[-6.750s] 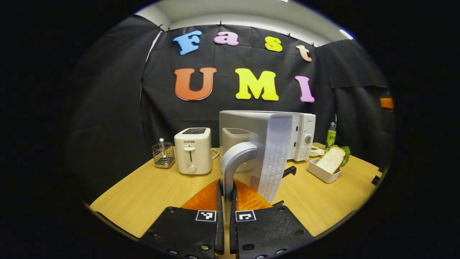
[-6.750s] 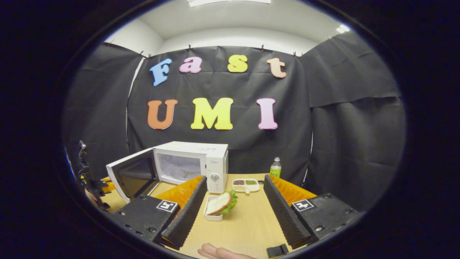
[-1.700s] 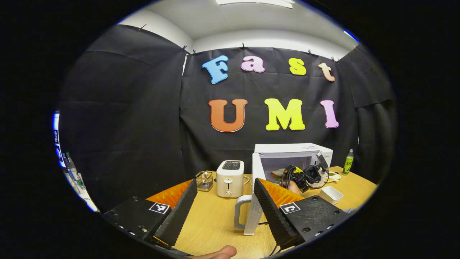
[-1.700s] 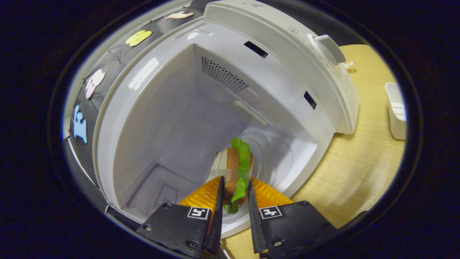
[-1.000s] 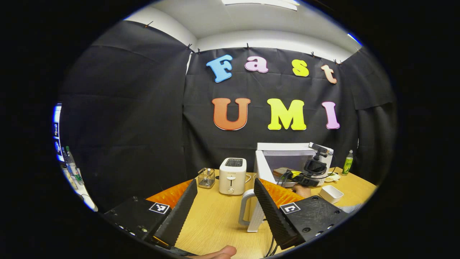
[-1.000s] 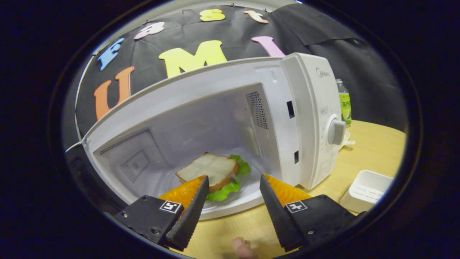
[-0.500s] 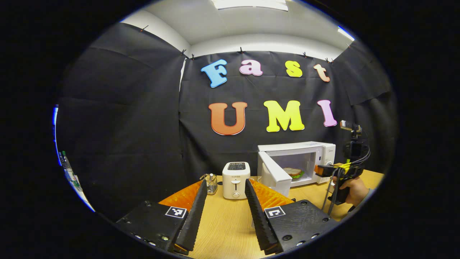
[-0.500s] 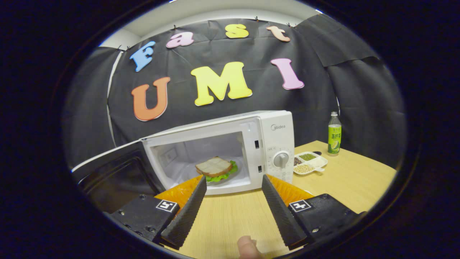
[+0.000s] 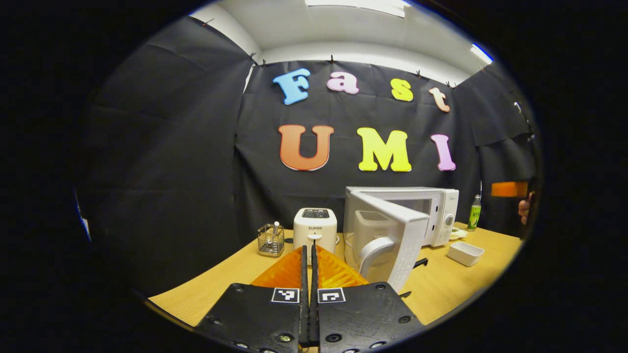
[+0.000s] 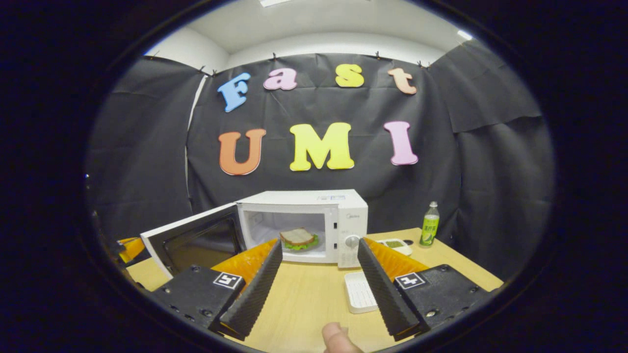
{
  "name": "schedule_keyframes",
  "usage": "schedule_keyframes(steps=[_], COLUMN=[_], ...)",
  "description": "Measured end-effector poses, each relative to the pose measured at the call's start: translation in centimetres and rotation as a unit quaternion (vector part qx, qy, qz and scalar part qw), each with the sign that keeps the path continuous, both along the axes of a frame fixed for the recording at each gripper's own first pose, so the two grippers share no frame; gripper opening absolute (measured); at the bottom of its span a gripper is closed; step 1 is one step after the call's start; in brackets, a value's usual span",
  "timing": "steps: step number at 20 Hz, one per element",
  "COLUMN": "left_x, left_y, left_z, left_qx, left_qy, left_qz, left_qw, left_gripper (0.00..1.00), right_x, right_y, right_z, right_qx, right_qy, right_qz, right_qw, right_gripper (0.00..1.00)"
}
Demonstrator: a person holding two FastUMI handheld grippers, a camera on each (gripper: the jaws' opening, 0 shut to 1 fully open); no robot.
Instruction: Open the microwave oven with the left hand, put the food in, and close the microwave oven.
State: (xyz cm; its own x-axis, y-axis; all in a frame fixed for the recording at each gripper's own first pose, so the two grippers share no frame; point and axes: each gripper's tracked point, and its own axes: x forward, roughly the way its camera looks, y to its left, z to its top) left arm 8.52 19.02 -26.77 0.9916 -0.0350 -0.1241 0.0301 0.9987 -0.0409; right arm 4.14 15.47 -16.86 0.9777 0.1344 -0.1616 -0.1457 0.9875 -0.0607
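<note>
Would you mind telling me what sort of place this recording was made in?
Probably a mock kitchen counter in a cloth-walled booth: a wooden table carries a microwave oven with a sandwich inside, plus a toaster.

Left gripper (image 9: 307, 255) fingers pressed together, nothing between them, pointing at the toaster (image 9: 315, 229). Microwave (image 9: 431, 211) door (image 9: 390, 235) swung open toward the camera, handle (image 9: 374, 251) just right of the fingertips, apart from them. Wire holder (image 9: 271, 240) left of toaster. White tray (image 9: 465, 253) and green bottle (image 9: 474, 213) on the table (image 9: 206, 287) to the right.
</note>
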Motion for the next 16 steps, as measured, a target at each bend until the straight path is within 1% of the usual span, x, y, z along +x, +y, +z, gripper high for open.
schedule_keyframes(steps=[1, 3, 4, 5, 6, 7, 9, 10, 11, 12, 14, 16], left_x=[0.0, 0.1, -0.1, -0.3, -0.4, -0.6, -0.4, -0.3, 0.0, 0.1, 0.3, 1.0], left_y=[-0.3, -0.9, -1.4, -2.0, -2.6, -3.3, -3.8, -4.4, -4.6, -5.3, -7.1, -8.4], left_z=[-0.9, -1.3, -1.4, -1.1, -0.9, -0.6, -0.3, -0.5, -0.4, -0.6, -0.7, -0.9], left_qx=[-0.008, -0.016, -0.020, -0.027, -0.035, -0.044, -0.045, -0.046, -0.041, -0.042, -0.051, -0.029], left_qy=[0.012, 0.013, 0.015, 0.010, 0.008, 0.008, 0.005, 0.008, 0.004, 0.009, 0.013, 0.016], left_qz=[-0.007, -0.016, -0.028, -0.039, -0.047, -0.059, -0.062, -0.065, -0.063, -0.068, -0.087, -0.090], left_qw=[1.000, 1.000, 0.999, 0.999, 0.998, 0.997, 0.997, 0.997, 0.997, 0.997, 0.995, 0.995], left_gripper=[0.00, 0.00, 0.00, 0.00, 0.00, 0.00, 0.00, 0.00, 0.00, 0.00, 0.00, 0.00], right_x=[-1.5, -3.6, -4.8, -5.9, -6.6, -7.2, -8.0, -8.2, -8.5, -8.7, -9.2, -9.5], right_y=[0.0, -0.3, -0.6, -0.5, -0.7, -1.2, -2.5, -3.3, -4.0, -4.3, -4.5, -5.5], right_z=[1.5, 3.6, 4.5, 4.9, 5.2, 5.4, 6.2, 6.5, 6.7, 7.0, 7.3, 8.1], right_qx=[0.001, 0.003, 0.009, 0.017, 0.020, 0.019, 0.008, 0.004, 0.004, 0.008, 0.017, 0.033], right_qy=[-0.008, -0.023, -0.026, -0.026, -0.024, -0.023, -0.030, -0.036, -0.042, -0.044, -0.046, -0.063], right_qz=[0.009, 0.022, 0.027, 0.038, 0.045, 0.047, 0.048, 0.043, 0.037, 0.038, 0.047, 0.046], right_qw=[1.000, 0.999, 0.999, 0.999, 0.999, 0.998, 0.998, 0.998, 0.998, 0.998, 0.998, 0.996], right_gripper=[0.98, 0.98, 0.98, 0.92, 0.93, 0.98, 0.98, 0.92, 0.92, 0.98, 0.98, 0.98])
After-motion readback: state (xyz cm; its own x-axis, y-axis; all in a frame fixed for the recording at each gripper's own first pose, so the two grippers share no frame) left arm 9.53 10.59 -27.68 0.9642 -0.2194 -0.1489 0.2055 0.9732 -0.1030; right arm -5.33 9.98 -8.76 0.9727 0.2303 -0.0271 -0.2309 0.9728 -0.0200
